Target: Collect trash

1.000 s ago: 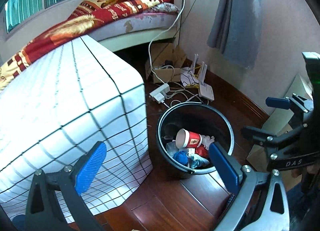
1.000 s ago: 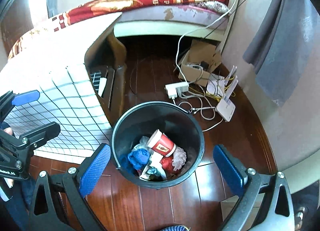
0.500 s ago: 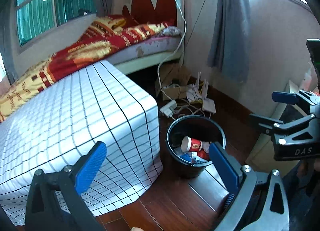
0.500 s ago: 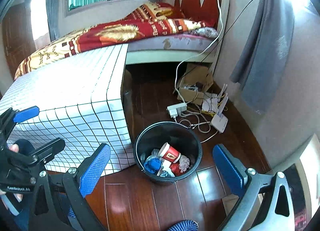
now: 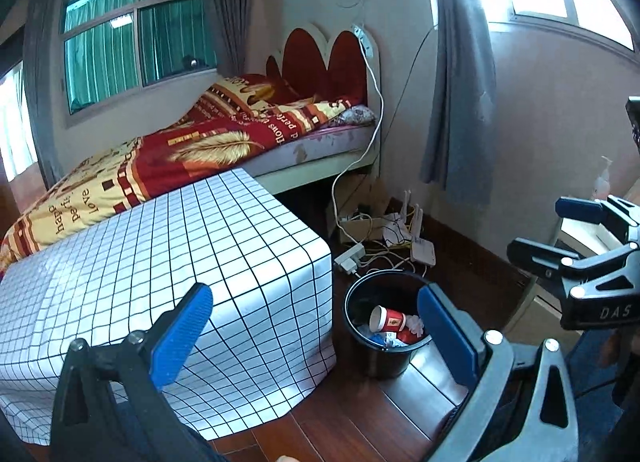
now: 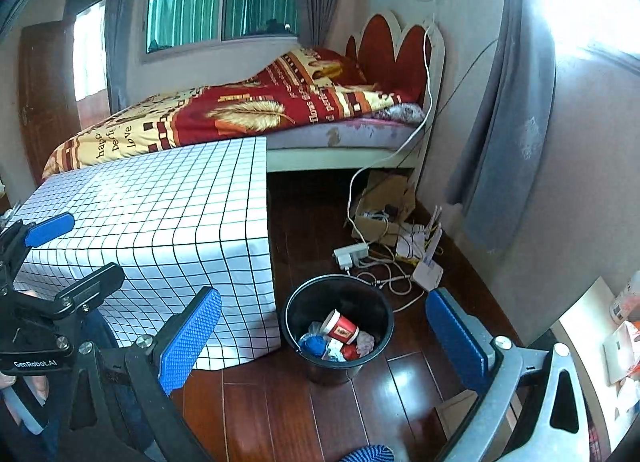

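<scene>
A black trash bin (image 5: 362, 346) (image 6: 294, 312) stands on the wooden floor beside the table. Inside it lie a red-and-white paper cup (image 5: 387, 319) (image 6: 340, 328), a blue crumpled piece (image 6: 313, 344) and other scraps. My left gripper (image 5: 314, 336) is open and empty, raised well above the floor with the bin seen near its right finger. My right gripper (image 6: 324, 338) is open and empty too, high above the bin. Each gripper shows at the edge of the other's view: the right gripper (image 5: 580, 246) and the left gripper (image 6: 56, 258).
A table under a white checked cloth (image 5: 160, 262) (image 6: 160, 214) stands left of the bin. Behind it is a bed with a red and yellow blanket (image 5: 208, 146). A power strip (image 6: 351, 254), cables, a router (image 6: 427, 270) and a cardboard box (image 6: 384, 202) lie by the wall.
Both grippers have risen and pulled back from the bin, which now looks smaller and lower. More of the bed, window and curtains has come into view. Both stay open.
</scene>
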{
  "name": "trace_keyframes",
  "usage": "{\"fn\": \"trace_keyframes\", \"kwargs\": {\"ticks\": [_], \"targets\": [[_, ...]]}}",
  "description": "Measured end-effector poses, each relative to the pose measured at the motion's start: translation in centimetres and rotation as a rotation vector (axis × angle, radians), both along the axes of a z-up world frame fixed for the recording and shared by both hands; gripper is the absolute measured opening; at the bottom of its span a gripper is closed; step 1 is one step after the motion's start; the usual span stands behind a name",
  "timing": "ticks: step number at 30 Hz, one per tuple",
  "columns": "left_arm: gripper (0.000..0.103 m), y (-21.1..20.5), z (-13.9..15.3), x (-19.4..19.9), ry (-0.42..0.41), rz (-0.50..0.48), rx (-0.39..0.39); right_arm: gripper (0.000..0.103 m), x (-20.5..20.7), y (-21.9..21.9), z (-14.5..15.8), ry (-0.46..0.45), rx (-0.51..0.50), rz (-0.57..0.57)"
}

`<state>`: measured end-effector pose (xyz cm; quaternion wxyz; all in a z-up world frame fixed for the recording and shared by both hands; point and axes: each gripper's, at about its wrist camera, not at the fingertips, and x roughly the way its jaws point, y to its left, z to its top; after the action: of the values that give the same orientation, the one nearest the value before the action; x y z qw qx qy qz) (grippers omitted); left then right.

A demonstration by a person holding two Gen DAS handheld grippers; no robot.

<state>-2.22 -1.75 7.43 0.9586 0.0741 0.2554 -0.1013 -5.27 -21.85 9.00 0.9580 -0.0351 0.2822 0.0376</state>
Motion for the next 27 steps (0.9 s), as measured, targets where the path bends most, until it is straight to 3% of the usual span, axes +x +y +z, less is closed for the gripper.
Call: {"fn": "trace_keyframes", "kwargs": {"ticks": [27], "targets": [[0.103, -0.63, 0.13, -0.16, -0.009, -0.019, -0.007, 0.103, 0.09, -0.65, 0.04, 0.016, -0.012, -0.015]]}}
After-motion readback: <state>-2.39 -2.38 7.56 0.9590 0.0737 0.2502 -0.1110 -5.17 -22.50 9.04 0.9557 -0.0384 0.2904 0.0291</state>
